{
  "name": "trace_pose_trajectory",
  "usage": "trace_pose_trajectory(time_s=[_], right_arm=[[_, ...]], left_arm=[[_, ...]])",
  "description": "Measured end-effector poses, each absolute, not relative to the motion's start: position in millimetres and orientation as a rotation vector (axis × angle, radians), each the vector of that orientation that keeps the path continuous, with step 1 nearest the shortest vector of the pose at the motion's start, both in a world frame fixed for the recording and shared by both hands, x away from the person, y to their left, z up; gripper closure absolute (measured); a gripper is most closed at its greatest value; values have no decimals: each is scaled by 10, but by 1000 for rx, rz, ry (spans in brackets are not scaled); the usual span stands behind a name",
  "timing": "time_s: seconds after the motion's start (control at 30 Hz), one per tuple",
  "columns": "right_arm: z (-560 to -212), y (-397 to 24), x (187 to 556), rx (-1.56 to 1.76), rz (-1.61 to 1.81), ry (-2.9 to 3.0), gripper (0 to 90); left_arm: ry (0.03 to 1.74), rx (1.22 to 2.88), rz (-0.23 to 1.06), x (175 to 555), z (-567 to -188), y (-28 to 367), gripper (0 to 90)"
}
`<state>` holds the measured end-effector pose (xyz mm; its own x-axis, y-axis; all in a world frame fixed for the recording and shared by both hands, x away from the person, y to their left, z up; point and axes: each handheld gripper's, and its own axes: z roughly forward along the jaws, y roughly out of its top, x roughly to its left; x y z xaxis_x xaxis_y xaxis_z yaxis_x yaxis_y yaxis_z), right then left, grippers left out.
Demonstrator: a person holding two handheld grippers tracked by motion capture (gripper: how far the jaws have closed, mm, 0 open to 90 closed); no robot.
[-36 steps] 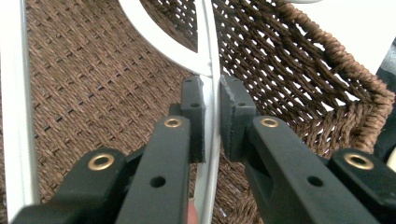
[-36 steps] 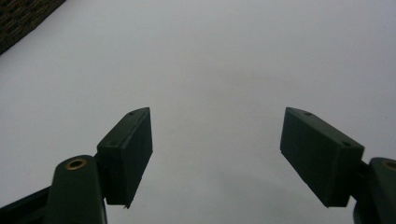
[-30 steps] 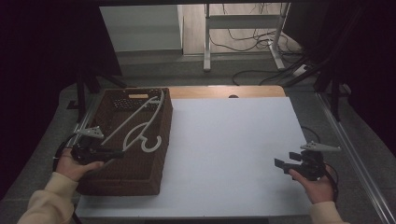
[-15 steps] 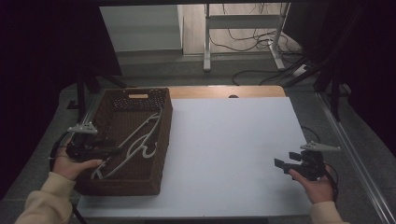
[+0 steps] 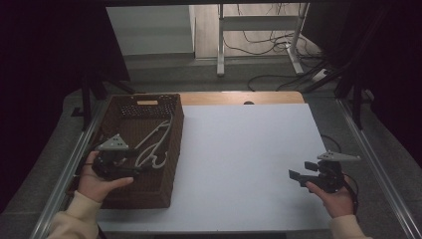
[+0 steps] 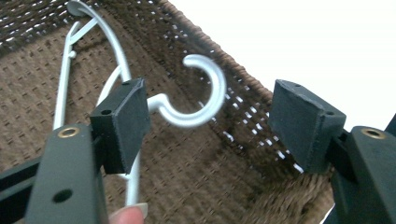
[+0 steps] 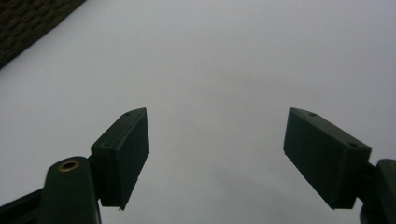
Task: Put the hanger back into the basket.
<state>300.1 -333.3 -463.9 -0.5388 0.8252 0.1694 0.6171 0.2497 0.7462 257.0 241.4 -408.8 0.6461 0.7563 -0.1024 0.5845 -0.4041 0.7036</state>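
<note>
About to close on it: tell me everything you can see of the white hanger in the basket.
The white hanger looks like plastic, thin-barred, with a curled hook. It lies flat on the floor of the brown woven basket, hook towards the person. The open left tool straddles the hook, not yet gripping; one pad stands beside its neck.

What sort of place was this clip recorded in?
Probably a lab or workshop set up for recording, not a home. The white table sits in a metal frame, loose cables trail over the floor behind it, and a person holds a tool in each hand: left tool, right tool.
</note>
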Motion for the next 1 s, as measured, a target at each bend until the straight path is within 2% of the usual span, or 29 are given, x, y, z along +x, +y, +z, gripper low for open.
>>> trace_pose_trajectory(time_s=[0.5, 1.0], right_arm=[[-4627, -3079, 2954, 1160, 1220, 2426, 211], [-4630, -3090, 2952, 1140, 1217, 2421, 208]], left_arm=[[1007, 2075, 283, 2345, -4294, 2237, 238], [1018, 2047, 312, 2305, -4306, 2270, 227]])
